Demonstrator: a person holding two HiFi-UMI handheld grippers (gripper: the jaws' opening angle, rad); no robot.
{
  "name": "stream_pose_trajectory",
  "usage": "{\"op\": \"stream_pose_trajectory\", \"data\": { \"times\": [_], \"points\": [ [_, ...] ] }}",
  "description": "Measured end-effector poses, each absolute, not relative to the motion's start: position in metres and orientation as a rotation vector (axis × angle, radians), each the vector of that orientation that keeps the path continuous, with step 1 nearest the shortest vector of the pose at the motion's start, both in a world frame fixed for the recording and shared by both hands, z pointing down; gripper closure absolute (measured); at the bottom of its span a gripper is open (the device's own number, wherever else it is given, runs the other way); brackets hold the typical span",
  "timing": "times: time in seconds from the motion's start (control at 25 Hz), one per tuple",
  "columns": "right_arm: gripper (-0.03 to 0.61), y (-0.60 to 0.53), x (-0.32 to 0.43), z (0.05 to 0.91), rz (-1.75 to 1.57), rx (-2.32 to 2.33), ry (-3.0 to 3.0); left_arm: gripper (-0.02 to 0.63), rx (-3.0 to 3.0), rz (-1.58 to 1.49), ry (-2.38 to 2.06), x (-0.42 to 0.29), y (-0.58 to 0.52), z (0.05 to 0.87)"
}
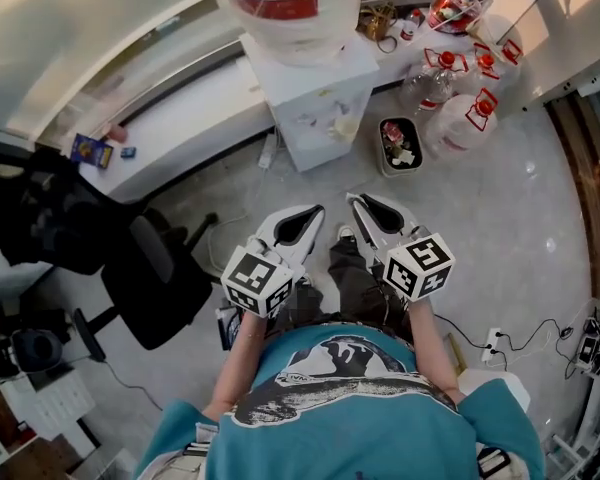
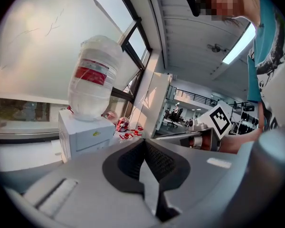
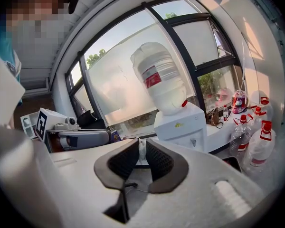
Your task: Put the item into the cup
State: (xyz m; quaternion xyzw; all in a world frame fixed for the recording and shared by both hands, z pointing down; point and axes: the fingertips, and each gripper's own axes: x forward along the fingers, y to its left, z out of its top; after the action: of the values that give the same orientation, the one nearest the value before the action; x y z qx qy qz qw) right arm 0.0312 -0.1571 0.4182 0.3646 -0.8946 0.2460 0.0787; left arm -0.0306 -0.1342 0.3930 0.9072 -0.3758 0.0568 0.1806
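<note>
Cup is nowhere in our three views, so we cannot say yet where the item must go. The item, as we read it, is the small pale scrap point(image 3: 141, 149) between the ribbed black rubber pads of the right gripper point(image 1: 360, 205). Its jaws stand a little apart and seem to nip the scrap at the tips; it is too small for us to tell its material. The left gripper point(image 1: 310, 215) has its jaws closed on nothing, the two pads meeting at the tips. Both grippers are held side by side in front of the person's teal shirt, pointing a little downward toward the white box-shaped water dispenser point(image 1: 315, 103). We judge this a carrying posture: the free gripper is kept beside the loaded one, not on it, so the light scrap is not disturbed. On the dispenser sits a large clear plastic bottle with a red label point(image 1: 285, 3), neck down. The dispenser stands on the glossy grey floor point(image 1: 520, 218), against the curved white worktop point(image 1: 180, 133) below the window. Near it on the floor are a small dark bin point(image 1: 400, 146) with rubbish and several clear plastic jugs with red caps point(image 1: 470, 118). A black office chair point(image 1: 155, 278) stands at the left, apart from the grippers. The gripper shells are smooth pale plastic. In our judgement the cup must first be found.
</note>
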Motion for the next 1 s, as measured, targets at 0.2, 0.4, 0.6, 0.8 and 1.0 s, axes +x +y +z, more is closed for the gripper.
{"op": "stream_pose_trajectory", "data": {
  "times": [0.2,0.4,0.6,0.8,1.0],
  "points": [
    [0.531,-0.188,0.049,0.433,0.786,1.018,-2.686,0.6,2.575,0.251,-1.127,-0.015,-0.165,0.405],
    [0.531,-0.212,0.062,0.458,0.866,0.957,-2.669,0.6,2.509,0.299,-1.203,-0.011,-0.187,0.418],
    [0.531,-0.236,0.066,0.481,0.899,0.899,-2.653,0.6,2.466,0.295,-1.212,-0.002,-0.198,0.433],
    [0.531,-0.266,0.068,0.508,0.874,0.861,-2.638,0.6,2.469,0.308,-1.207,0.01,-0.213,0.447],
    [0.531,-0.297,0.069,0.543,0.841,0.864,-2.613,0.6,2.442,0.287,-1.237,0.013,-0.231,0.462]
  ]
}}
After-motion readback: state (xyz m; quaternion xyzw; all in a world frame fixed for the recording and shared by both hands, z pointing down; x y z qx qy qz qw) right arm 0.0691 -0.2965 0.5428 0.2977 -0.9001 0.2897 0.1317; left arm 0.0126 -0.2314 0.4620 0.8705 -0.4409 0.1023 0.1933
